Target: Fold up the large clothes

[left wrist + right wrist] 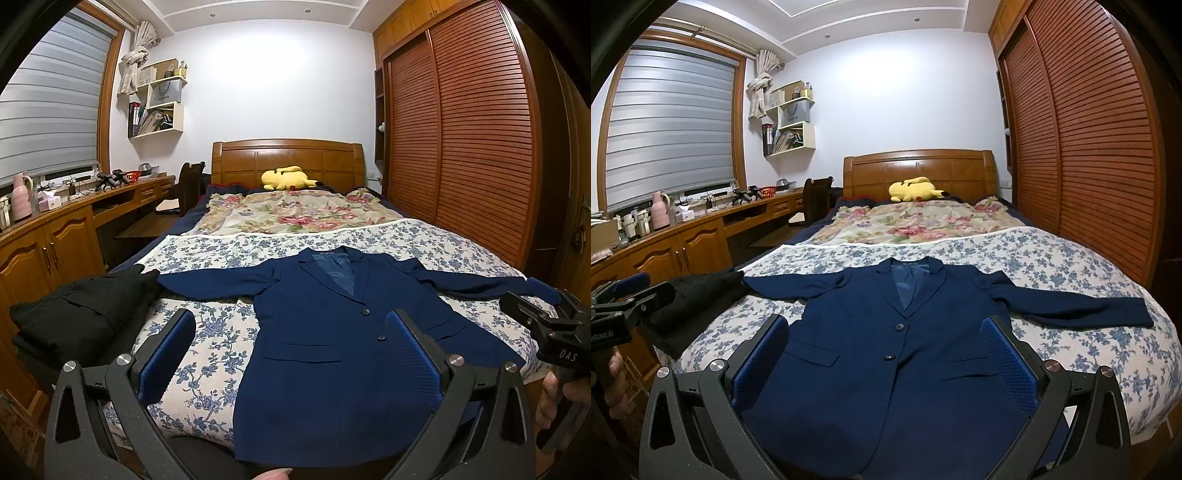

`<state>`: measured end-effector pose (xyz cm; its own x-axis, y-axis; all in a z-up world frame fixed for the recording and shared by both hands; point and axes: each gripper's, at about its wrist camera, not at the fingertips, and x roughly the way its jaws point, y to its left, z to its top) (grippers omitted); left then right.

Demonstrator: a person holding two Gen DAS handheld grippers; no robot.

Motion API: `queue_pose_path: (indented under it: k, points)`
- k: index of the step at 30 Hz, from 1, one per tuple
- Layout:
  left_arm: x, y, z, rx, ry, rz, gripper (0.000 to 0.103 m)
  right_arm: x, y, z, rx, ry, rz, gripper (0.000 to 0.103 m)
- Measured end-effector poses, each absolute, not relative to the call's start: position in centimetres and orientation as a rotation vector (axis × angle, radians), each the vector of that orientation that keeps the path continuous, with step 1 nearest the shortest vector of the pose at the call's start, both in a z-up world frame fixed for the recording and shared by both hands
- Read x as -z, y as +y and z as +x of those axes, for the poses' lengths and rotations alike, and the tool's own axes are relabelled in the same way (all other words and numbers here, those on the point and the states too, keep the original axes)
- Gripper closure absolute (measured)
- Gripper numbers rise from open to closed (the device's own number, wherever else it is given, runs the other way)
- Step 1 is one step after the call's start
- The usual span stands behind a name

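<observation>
A navy blue blazer (325, 332) lies flat and face up on the foot of the bed, buttoned, with both sleeves spread out sideways; it also shows in the right wrist view (897, 350). My left gripper (291, 354) is open and empty, hovering above the blazer's lower front. My right gripper (886, 358) is open and empty, above the hem. The right gripper's body shows at the right edge of the left wrist view (554, 328), near the sleeve cuff (541, 288). The left gripper's body shows at the left edge of the right wrist view (624, 299).
A folded black garment (81, 314) lies at the bed's left edge, touching the left sleeve end. The bed has a blue floral sheet (221, 354), a flowered quilt (295, 214) and a yellow plush toy (288, 177). Wooden cabinets (48, 240) stand left, louvred wardrobe doors (461, 147) right.
</observation>
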<state>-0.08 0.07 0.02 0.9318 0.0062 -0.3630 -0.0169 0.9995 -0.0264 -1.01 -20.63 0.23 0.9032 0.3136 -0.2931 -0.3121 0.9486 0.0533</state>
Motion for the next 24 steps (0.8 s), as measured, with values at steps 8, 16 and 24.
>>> queue_pose_path:
  k: [8,16,24]
  points:
    - [-0.68,0.64,-0.40,-0.012,0.369,-0.030,0.000,-0.16,-20.46,-1.10,-0.325,0.304,0.004,0.000]
    - [-0.69,0.65,-0.43,-0.012,0.368,-0.030,0.000,-0.07,-20.49,-1.09,-0.326,0.306,0.004,0.000]
    - [-0.66,0.61,-0.44,-0.012,0.367,-0.030,0.000,-0.07,-20.49,-1.08,-0.325,0.305,0.005,0.000]
